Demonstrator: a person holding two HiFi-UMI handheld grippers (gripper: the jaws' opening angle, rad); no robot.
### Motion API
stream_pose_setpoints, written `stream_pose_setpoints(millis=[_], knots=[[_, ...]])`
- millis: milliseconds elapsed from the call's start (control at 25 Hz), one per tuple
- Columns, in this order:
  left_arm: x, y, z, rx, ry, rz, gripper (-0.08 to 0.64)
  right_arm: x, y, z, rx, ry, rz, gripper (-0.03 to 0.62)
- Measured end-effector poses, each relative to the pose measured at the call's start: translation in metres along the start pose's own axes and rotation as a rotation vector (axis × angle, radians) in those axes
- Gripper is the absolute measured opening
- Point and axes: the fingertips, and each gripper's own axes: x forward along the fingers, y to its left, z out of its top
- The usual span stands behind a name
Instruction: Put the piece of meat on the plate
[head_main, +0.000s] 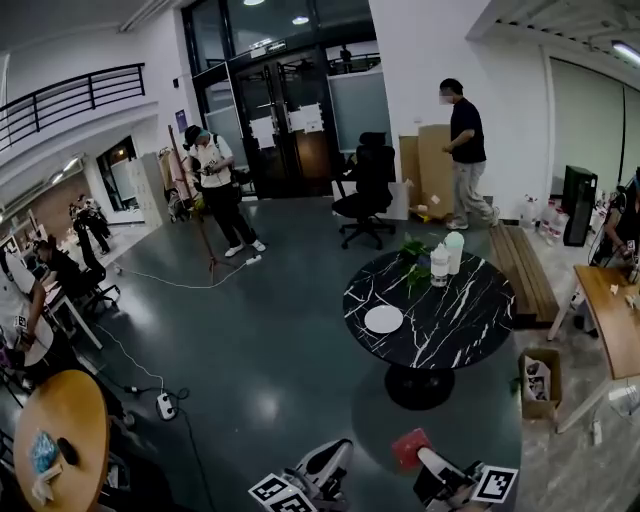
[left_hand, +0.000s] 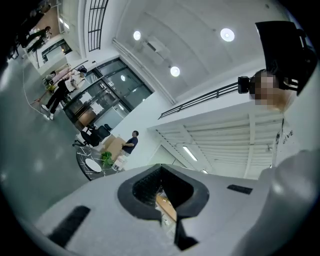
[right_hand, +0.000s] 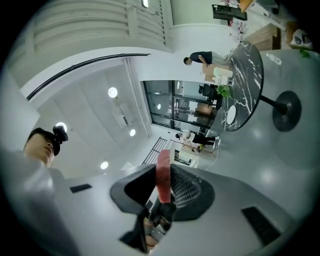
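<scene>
The white plate (head_main: 383, 319) lies on a round black marble table (head_main: 470, 310) some way ahead of me, beside a small plant (head_main: 414, 250) and two bottles. At the bottom edge of the head view my right gripper (head_main: 425, 460) is shut on the piece of meat (head_main: 410, 447), a flat red slab. In the right gripper view the meat (right_hand: 163, 167) stands edge-on between the pads, and the plate (right_hand: 230, 115) shows far off. My left gripper (head_main: 325, 462) is beside it, shut with nothing in it (left_hand: 162, 187). Both grippers are well short of the table.
An office chair (head_main: 365, 190) stands beyond the table. Two people are further back: one walking (head_main: 215, 190), one by cardboard boxes (head_main: 462, 150). A wooden bench (head_main: 520, 270), a floor box (head_main: 540, 380) and a desk (head_main: 615, 320) are right. A power strip (head_main: 165, 405) lies left.
</scene>
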Motion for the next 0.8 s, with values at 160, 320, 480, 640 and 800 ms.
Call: stream_pose_setpoints(millis=[160, 320, 480, 640, 800], knots=[[0.03, 0.015, -0.001, 0.003, 0.003, -0.006, 0.008, 0.012, -0.017, 0.028, 0.002, -0.008, 0.006, 0.086], [0.049, 0.026, 0.001, 0.0, -0.02, -0.01, 0.008, 0.022, -0.026, 0.042, 0.0, 0.011, 0.01, 0.086], [0.057, 0.034, -0.002, -0.007, -0.011, 0.001, 0.008, 0.026, -0.033, 0.048, 0.012, 0.014, 0.008, 0.086], [0.067, 0.047, -0.002, -0.003, -0.005, 0.009, 0.008, 0.03, -0.049, 0.057, 0.028, 0.006, 0.0, 0.086], [0.078, 0.063, -0.008, -0.018, 0.01, 0.018, 0.008, 0.037, -0.067, 0.065, 0.044, 0.0, -0.015, 0.086]])
